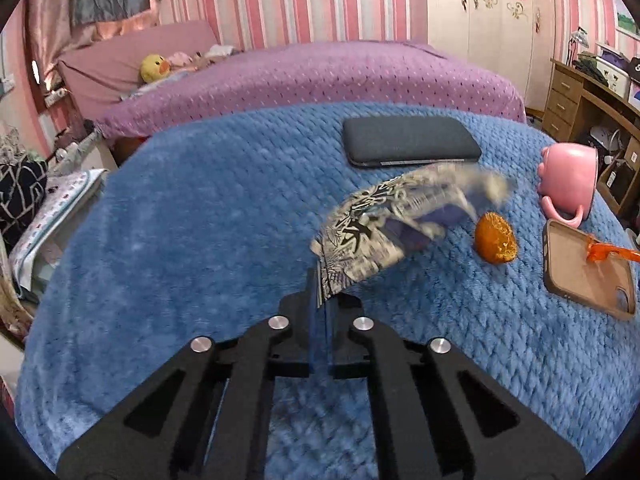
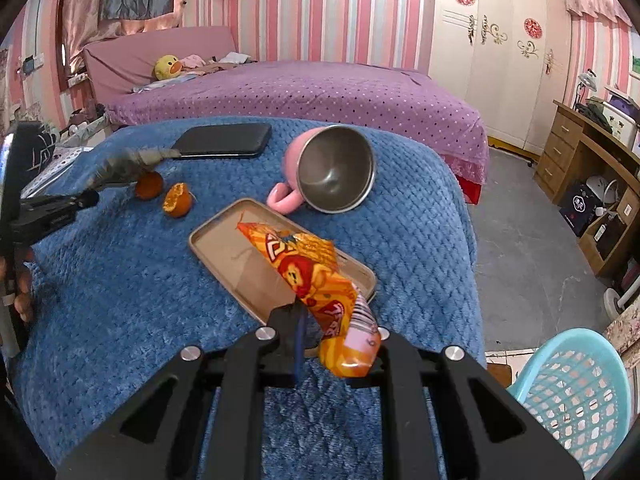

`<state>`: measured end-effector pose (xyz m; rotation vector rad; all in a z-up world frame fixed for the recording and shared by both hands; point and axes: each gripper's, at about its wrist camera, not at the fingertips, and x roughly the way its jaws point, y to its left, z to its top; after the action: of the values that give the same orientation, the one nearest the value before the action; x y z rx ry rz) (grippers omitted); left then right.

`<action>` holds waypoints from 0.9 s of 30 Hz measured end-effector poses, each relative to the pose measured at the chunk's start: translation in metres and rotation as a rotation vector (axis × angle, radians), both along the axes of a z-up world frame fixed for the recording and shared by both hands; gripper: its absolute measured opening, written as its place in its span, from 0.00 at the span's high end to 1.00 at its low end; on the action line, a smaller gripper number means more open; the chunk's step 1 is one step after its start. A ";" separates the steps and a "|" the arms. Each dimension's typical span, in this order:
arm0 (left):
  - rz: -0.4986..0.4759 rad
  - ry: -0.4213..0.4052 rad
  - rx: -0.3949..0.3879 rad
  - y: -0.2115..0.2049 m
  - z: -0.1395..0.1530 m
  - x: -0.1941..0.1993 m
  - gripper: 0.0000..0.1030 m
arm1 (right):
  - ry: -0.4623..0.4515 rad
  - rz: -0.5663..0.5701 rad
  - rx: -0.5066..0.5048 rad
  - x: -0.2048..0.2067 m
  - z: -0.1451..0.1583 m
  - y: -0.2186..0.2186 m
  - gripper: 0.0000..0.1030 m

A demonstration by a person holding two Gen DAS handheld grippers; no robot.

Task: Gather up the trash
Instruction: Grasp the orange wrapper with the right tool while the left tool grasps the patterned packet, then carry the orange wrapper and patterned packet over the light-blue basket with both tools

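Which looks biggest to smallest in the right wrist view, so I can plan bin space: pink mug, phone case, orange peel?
1. phone case, nearest the camera, so partly perspective.
2. pink mug, lying on its side.
3. orange peel, clearly smallest.

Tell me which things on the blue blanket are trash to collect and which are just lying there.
Trash for the job:
- patterned wrapper, in the left gripper
- orange snack wrapper, in the right gripper
- orange peels
- blue basket, likely the bin

Just lying about:
- pink mug
- dark phone
- phone case
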<state>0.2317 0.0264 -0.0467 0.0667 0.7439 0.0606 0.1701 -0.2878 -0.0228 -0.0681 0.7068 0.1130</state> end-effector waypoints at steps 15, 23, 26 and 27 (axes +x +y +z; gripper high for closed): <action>-0.020 -0.148 0.020 -0.015 0.038 -0.058 1.00 | -0.062 -0.023 0.008 -0.029 0.017 -0.022 0.86; -0.123 -0.202 0.018 -0.080 0.052 -0.083 1.00 | -0.108 -0.088 0.007 -0.060 0.035 -0.068 0.86; -0.165 -0.214 -0.004 -0.110 0.057 -0.094 1.00 | -0.120 -0.128 0.012 -0.073 0.040 -0.095 0.86; -0.179 -0.214 -0.017 -0.119 0.058 -0.097 1.00 | -0.124 -0.149 0.012 -0.079 0.041 -0.107 0.86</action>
<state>0.1349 -0.0930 0.0112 0.1082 0.5218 -0.1077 0.0911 -0.3952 0.0182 -0.0105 0.5855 -0.0291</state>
